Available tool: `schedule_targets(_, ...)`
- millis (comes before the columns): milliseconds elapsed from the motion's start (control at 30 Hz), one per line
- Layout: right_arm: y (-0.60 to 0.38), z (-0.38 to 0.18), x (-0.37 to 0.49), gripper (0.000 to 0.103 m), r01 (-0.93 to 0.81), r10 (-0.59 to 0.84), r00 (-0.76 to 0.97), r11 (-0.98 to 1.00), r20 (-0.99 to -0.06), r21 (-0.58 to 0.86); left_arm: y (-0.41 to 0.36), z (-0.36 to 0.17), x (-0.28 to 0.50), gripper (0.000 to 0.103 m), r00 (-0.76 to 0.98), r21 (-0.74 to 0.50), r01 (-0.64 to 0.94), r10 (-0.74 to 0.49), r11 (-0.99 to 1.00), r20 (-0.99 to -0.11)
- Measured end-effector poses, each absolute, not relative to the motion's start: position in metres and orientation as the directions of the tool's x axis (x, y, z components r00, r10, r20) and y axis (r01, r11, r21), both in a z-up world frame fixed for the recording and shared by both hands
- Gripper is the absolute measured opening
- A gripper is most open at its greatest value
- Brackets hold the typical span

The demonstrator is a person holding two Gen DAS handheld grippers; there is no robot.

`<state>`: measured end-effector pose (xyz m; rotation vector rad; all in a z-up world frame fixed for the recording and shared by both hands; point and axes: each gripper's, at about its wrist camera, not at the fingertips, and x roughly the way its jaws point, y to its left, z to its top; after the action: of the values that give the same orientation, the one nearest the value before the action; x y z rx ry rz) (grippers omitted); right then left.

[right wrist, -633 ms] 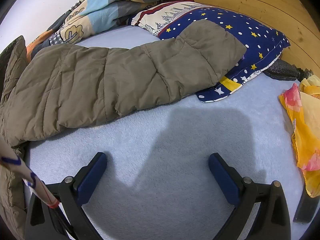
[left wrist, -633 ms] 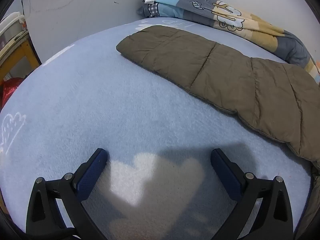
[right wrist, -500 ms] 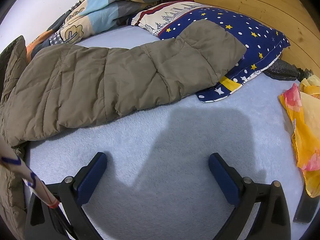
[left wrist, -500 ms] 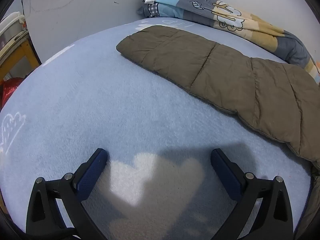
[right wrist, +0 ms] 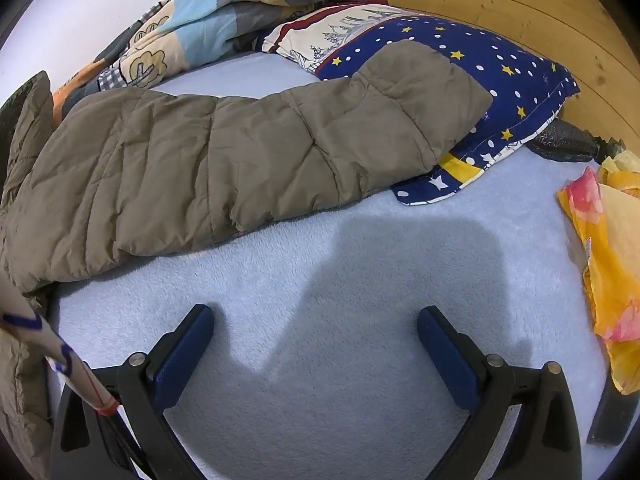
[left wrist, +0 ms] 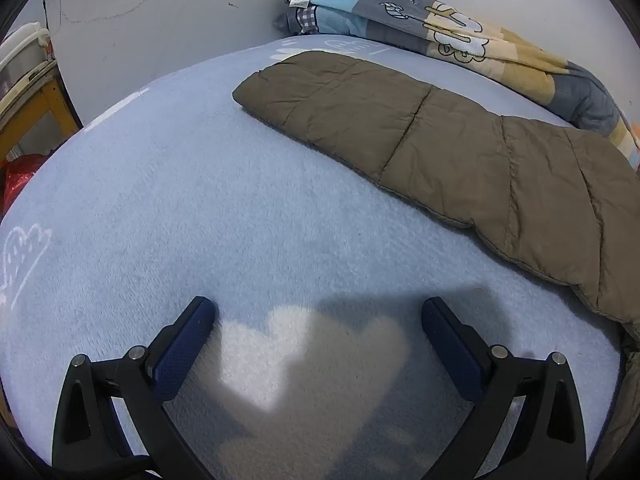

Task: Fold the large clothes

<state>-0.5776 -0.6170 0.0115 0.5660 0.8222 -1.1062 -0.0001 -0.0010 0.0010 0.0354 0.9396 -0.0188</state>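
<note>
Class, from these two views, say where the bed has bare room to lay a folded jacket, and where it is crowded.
Bare blue sheet lies between the left claw and the brown jacket's sleeve. In front of the right claw, a smaller patch runs to the yellow cloth. The starry pillow and blanket crowd the far side.

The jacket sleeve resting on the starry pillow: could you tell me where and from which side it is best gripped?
Grip the sleeve at its cuff end, coming from the near, open bed side. That end lies raised on the pillow, so one finger of the open right gripper could probably slide under its edge, while the rest lies flat on the bedsheet.
</note>
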Motion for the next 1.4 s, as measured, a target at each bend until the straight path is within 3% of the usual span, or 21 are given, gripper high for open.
schedule_targets(333,-0.615,0.013,-0.580,0.103,0.932,-0.543,0.210,0.362,-0.813,-0.001,0.009,0.006,-0.025,0.103,0.536,0.008,0.094,-0.044,0.996,-0.843)
schedule_targets(533,-0.612,0.018,-0.585,0.103,0.922,-0.471,0.216,0.386,-0.855,0.021,0.020,0.015,-0.040,0.103,0.462,0.002,0.127,-0.057,0.992,-0.885)
schedule_targets(733,-0.592,0.022,-0.599,0.103,0.902,-0.397,0.295,0.416,-0.869,0.116,0.046,0.038,-0.062,0.103,0.454,-0.043,0.041,-0.057,0.998,-0.889)
schedule_targets(933,-0.569,0.046,-0.627,0.102,0.882,-0.318,0.421,0.362,-0.850,0.302,0.059,0.113,-0.115,0.103,0.621,-0.080,0.038,-0.086,0.996,-0.779)
schedule_targets(1133,-0.503,0.129,-0.639,0.102,0.854,-0.461,0.477,0.446,-0.748,0.270,0.049,0.190,-0.189,0.103,0.757,-0.111,0.177,-0.207,0.978,-0.620)
schedule_targets(1400,-0.369,0.221,-0.619,0.102,0.736,-0.513,0.654,0.600,-0.556,0.313,-0.012,0.248,-0.308,0.103,0.697,-0.144,0.475,-0.471,0.868,-0.541)
